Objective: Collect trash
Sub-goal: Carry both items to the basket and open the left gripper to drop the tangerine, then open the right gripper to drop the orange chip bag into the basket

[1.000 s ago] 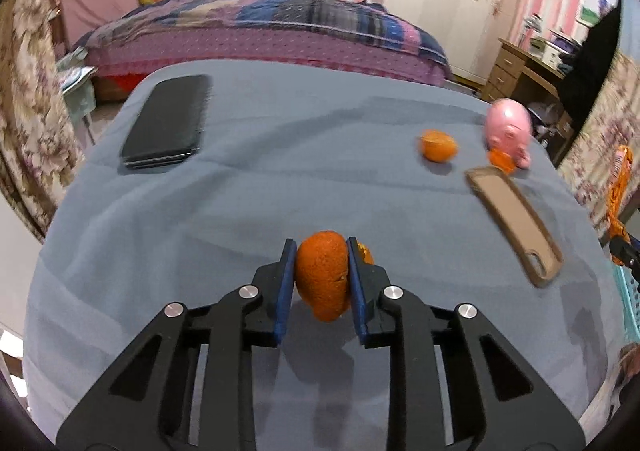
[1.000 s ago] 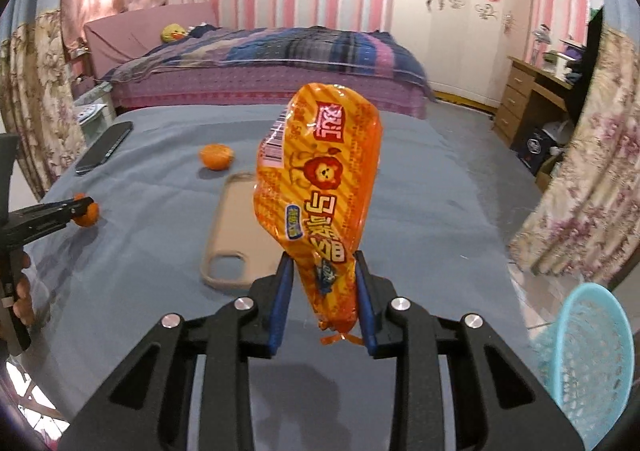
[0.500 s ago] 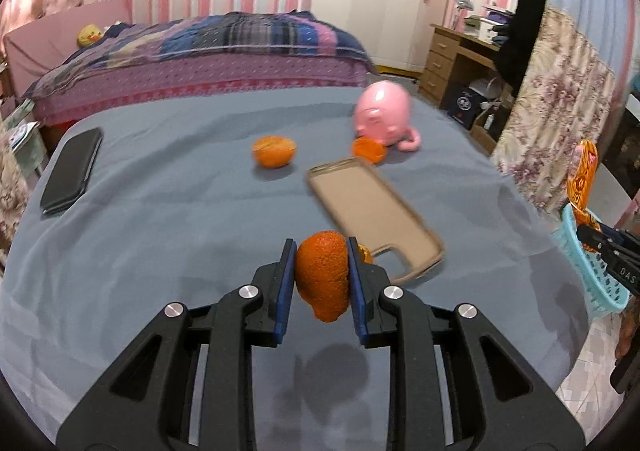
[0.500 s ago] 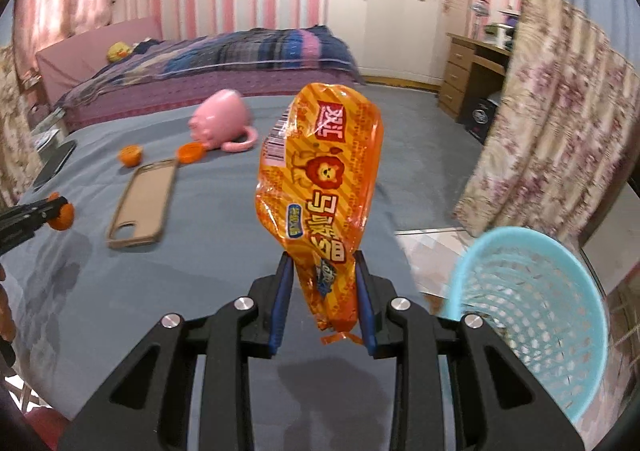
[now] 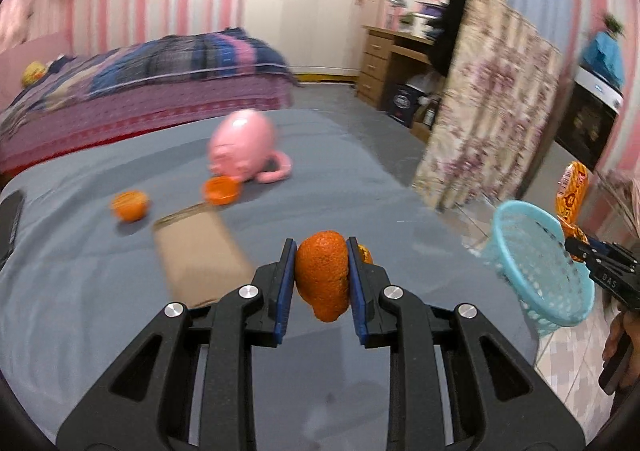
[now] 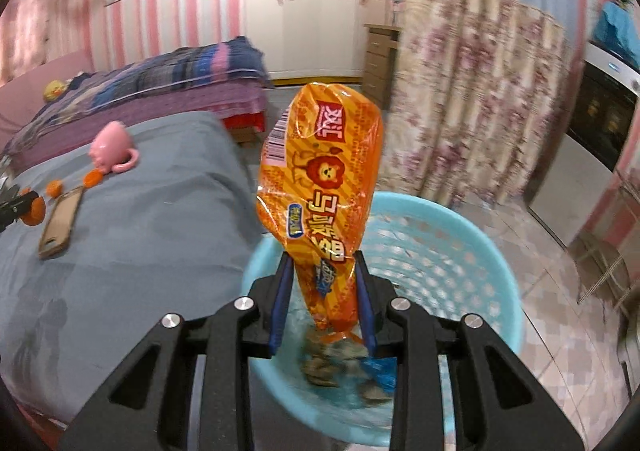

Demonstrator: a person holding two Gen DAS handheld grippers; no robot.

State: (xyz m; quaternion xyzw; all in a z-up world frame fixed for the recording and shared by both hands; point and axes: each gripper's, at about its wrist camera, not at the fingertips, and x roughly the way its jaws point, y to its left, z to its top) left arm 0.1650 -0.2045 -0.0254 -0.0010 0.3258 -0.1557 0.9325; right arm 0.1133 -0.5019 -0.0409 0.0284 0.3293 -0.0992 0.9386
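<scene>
Pink-striped bedroom, grey bed [image 5: 120, 291] | right gripper [image 6: 324, 283] pinching lion-printed orange wrapper [image 6: 320, 179] over blue basket [image 6: 460, 235] | left gripper [image 5: 320, 279] clamping orange peel [image 5: 322, 279]

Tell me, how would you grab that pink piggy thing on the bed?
Probably by its loop handle, coming from above. The pink piggy thing lies on the grey bedspread with a round, smooth body that looks too wide for the jaws. The thin loop sticks out flat to the side, clear of the orange peel.
</scene>
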